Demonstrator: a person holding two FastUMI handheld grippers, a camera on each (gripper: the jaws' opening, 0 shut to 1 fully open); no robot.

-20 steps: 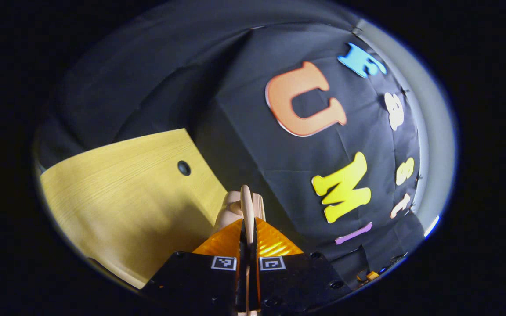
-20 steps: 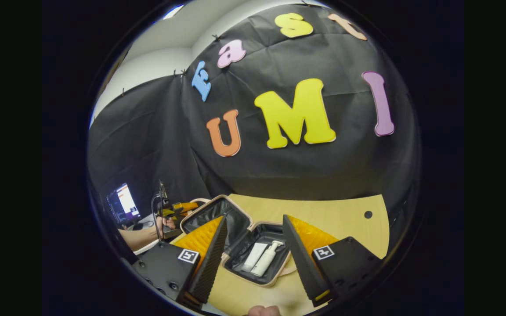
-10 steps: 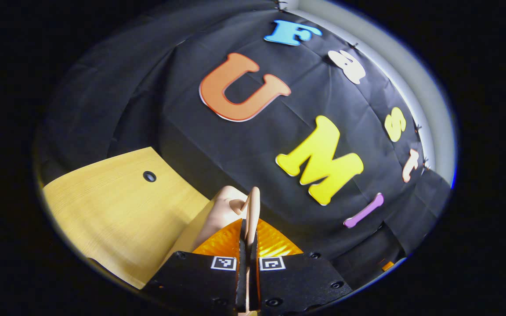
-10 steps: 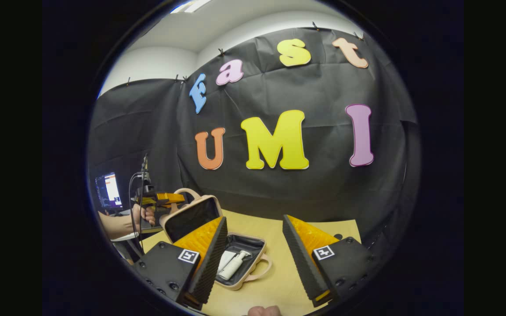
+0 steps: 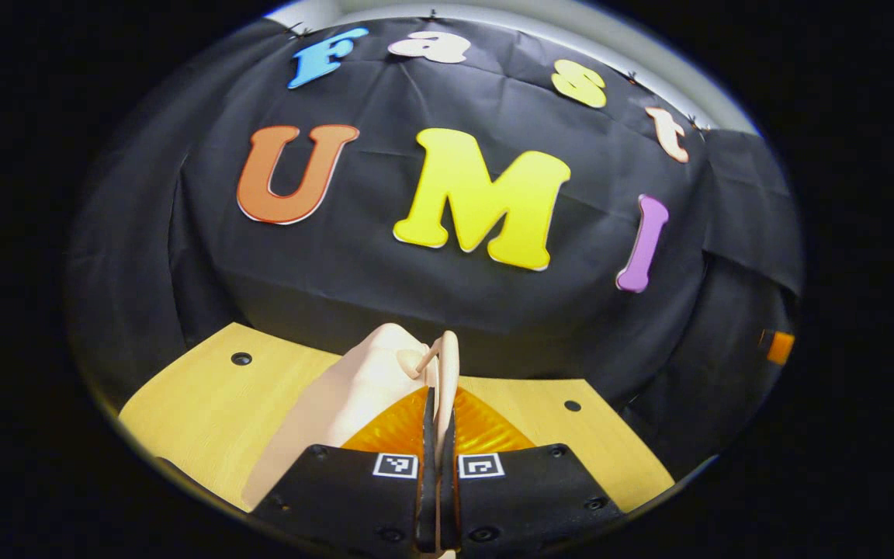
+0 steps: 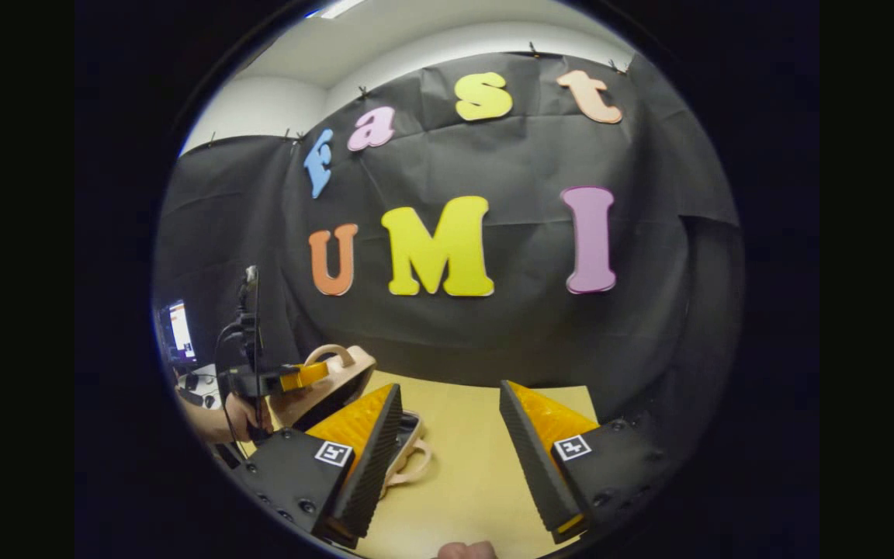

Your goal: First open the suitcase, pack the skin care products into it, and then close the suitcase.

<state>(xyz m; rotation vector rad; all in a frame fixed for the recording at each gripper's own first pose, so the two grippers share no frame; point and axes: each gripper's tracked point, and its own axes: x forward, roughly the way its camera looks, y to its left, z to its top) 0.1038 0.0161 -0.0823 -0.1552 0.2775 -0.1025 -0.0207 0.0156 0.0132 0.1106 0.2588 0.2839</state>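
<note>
Swinging the suitcase lid [image 5: 354,388] down by its handle [image 5: 445,365], pinched in the pressed-together left tongs [image 5: 437,404]; half shut now, further than a moment ago. Hovering spread and empty beside the case [image 6: 338,380]: right tongs [image 6: 447,435]. Products already inside, likely; closing nearly done.

Half-closed case keeps its contents out of sight

In the right gripper view, the near finger [image 6: 362,458] covers most of the pale pink hard-shell suitcase [image 6: 338,384]; its interior is hidden. The holder's hand [image 6: 241,411] is cut off at the edge. The small glowing monitor [image 6: 179,332] is perhaps too tiny to read.
</note>
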